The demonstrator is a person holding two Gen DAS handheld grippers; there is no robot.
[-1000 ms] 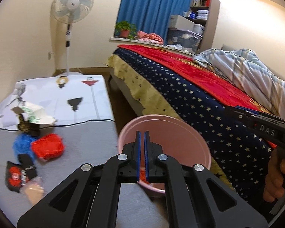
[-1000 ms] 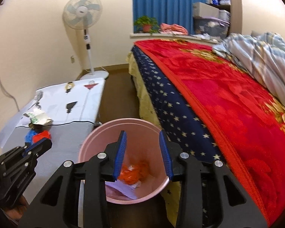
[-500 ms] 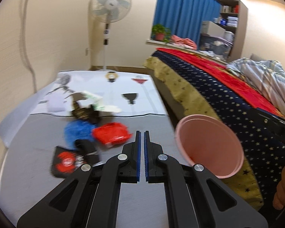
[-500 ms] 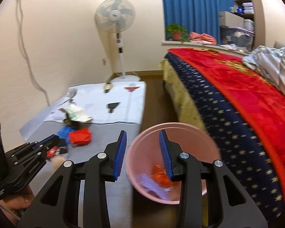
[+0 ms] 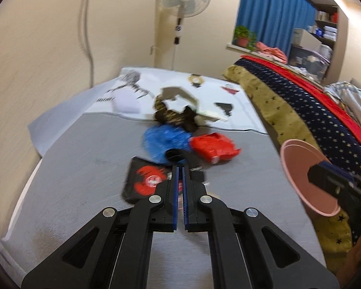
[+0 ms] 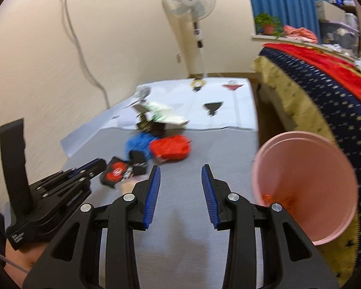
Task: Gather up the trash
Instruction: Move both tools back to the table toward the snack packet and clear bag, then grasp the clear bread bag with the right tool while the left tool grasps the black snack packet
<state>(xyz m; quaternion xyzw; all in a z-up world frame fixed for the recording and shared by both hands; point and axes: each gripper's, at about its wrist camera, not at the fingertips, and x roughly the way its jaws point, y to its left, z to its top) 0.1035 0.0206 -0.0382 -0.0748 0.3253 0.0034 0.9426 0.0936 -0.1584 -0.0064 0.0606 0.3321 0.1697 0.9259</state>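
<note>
On a grey-covered low table (image 5: 89, 168) beside a bed (image 6: 329, 101): a heap of trash, with a blue crumpled wrapper (image 5: 164, 139), red packet (image 5: 214, 148), black-and-red pouch (image 5: 146, 180) and what looks like torn paper (image 6: 166, 115), all blurred. Left gripper (image 5: 180, 168) above the pouch, jaws pressed together and empty; right gripper (image 6: 181, 171) part-open over bare cloth, holding nothing. At the table's right edge, tilted against the bed: a pink bin (image 6: 308, 168) with orange scraps inside.
</note>
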